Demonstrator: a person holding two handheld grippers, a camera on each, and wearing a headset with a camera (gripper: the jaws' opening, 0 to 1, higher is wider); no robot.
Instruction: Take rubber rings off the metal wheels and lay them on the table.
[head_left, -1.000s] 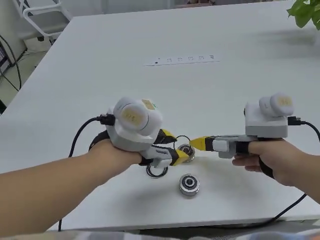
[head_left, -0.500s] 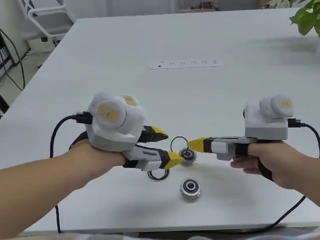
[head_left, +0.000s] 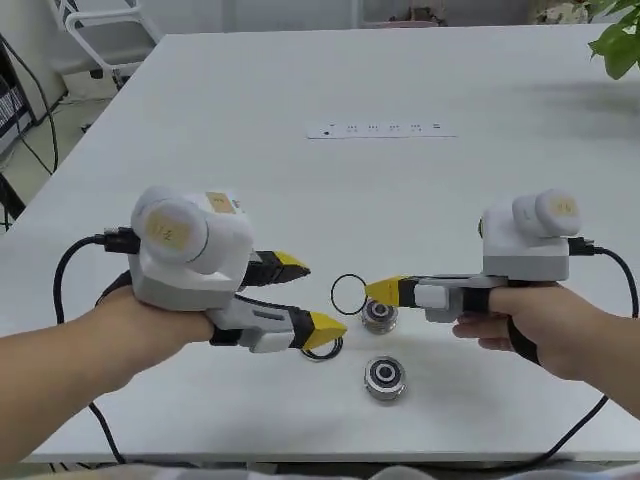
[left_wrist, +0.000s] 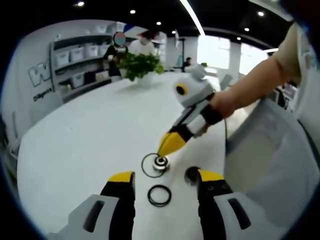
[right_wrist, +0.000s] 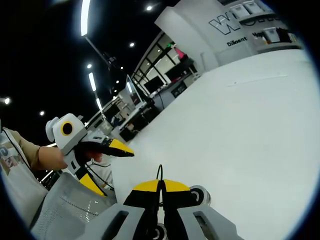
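Observation:
My right gripper (head_left: 385, 291) is shut on a thin black rubber ring (head_left: 334, 294), held upright just above a metal wheel (head_left: 378, 316) on the white table (head_left: 300, 180). A second wheel (head_left: 383, 376) lies nearer the front edge. A loose ring (head_left: 330, 352) lies flat, partly under my left gripper (head_left: 308, 298), which is open and empty left of the wheels. In the left gripper view the open left gripper (left_wrist: 166, 177) frames the loose ring (left_wrist: 159, 195), with the held ring (left_wrist: 142, 165) around the wheel (left_wrist: 160, 163). In the right gripper view the right gripper (right_wrist: 161, 188) pinches the ring (right_wrist: 160, 172).
A white power strip (head_left: 380, 130) lies at mid-table. A green plant (head_left: 620, 45) stands at the far right corner and a white chair (head_left: 100, 20) beyond the far left. Cables trail from both grippers over the table's front edge.
My left gripper has drawn back to the left, away from the wheel, with its jaws open. The right gripper stays shut on the ring beside the wheel.

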